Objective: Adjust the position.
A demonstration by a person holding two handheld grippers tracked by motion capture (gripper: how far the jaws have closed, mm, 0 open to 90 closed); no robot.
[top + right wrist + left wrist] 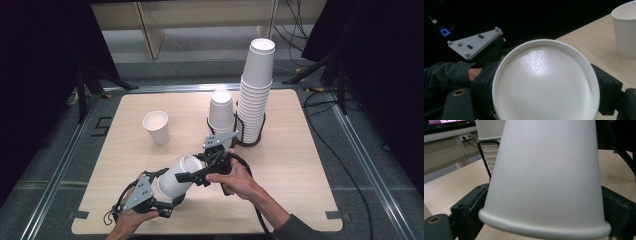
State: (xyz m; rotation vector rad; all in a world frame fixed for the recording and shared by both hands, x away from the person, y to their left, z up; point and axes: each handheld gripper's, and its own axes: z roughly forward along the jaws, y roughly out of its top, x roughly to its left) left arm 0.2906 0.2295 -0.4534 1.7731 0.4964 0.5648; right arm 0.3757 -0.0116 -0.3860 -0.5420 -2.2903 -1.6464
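From my held cup, bare table open at three o'clock, lone cup blocking eleven o'clock, short stack and tall racked stack walling off one o'clock.

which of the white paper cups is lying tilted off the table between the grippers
The white paper cup near the table's front edge, held sideways between both grippers; the single cup and the stacked cups stand on the table.

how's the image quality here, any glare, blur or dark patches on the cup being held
High view: evenly lit, slightly soft, with black surroundings beyond the table. Left gripper view: the held cup is close and a bit blurred. Right gripper view: glare on the cup's base, dark backdrop behind.
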